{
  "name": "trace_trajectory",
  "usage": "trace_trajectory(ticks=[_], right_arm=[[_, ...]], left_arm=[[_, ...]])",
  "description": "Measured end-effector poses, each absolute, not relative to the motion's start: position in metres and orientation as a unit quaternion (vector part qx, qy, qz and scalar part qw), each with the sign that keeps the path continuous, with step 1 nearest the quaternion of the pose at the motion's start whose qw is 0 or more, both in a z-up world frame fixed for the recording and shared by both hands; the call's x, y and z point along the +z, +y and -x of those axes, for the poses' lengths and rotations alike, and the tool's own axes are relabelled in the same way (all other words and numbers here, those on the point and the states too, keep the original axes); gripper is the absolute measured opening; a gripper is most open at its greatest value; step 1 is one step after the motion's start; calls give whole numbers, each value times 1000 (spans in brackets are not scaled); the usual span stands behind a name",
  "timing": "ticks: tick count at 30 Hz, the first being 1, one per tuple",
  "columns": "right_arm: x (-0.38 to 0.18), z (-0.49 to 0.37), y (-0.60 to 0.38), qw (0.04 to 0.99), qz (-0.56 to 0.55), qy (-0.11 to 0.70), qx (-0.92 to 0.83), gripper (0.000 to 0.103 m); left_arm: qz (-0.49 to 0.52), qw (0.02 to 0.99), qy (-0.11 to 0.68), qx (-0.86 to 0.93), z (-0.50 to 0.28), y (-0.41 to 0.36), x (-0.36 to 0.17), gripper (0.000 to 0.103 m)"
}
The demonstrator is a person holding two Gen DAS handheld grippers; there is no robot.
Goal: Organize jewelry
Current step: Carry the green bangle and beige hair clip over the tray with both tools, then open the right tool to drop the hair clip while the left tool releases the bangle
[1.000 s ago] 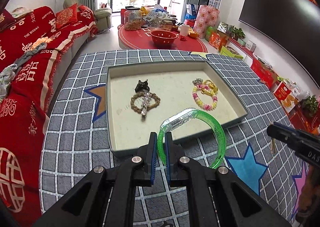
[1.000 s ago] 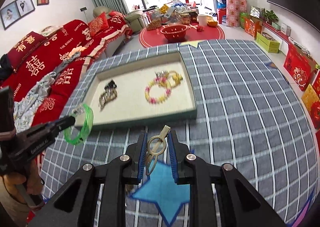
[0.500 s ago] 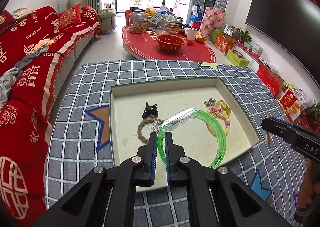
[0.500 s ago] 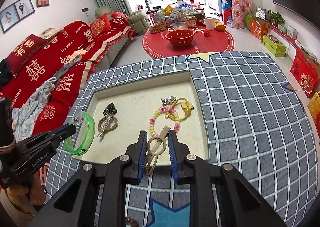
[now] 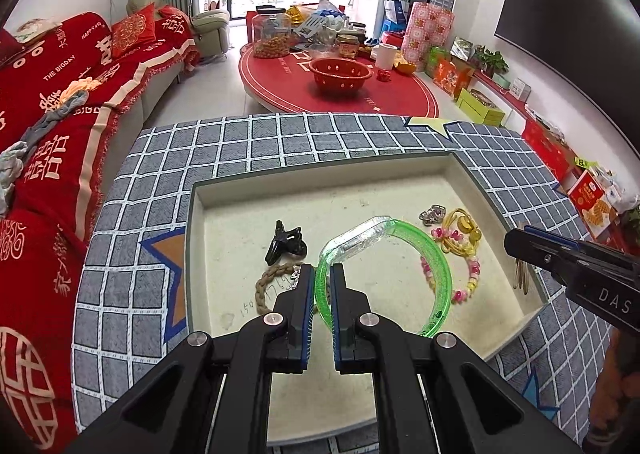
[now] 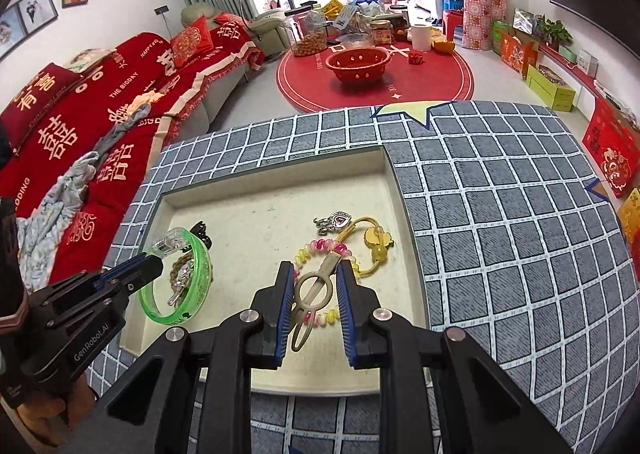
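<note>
here, the translucent green plastic bangle with a clear faceted section (image 5: 416, 250) is pinched at its rim between the closed blue-padded jaws of the left gripper (image 5: 322, 286), hanging above the left half of the shallow rectangular cream-lined tray (image 5: 320, 170). the right gripper (image 6: 312, 286) is clamped on a flat gold metal hair clip with an oval loop (image 6: 314, 294), above the tray's near right part. on the felt-like floor lie a braided tan cord bracelet (image 5: 266, 286), a glossy black claw clip (image 5: 285, 243), a pink and yellow bead bracelet (image 6: 320, 250), a silver charm (image 6: 334, 222) and a yellow knotted cord with round amber beads (image 6: 376, 242). bare lining stays open along the far wall. the tray sits on a grey grid-patterned cloth (image 6: 500, 234).
</note>
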State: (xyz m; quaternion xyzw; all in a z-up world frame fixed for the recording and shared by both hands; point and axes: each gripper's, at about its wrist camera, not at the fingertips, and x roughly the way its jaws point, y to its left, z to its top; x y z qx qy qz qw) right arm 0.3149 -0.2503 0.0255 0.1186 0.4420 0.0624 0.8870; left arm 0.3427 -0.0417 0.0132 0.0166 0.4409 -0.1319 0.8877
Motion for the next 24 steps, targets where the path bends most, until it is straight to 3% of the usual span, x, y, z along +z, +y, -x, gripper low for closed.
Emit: trace_trajectory(ticks=[24], right_arm=[[-27,-341,-248,872,-99,478,38,23]], left_arm=[[-96,880,453,-103,-353,-69,-29,21]])
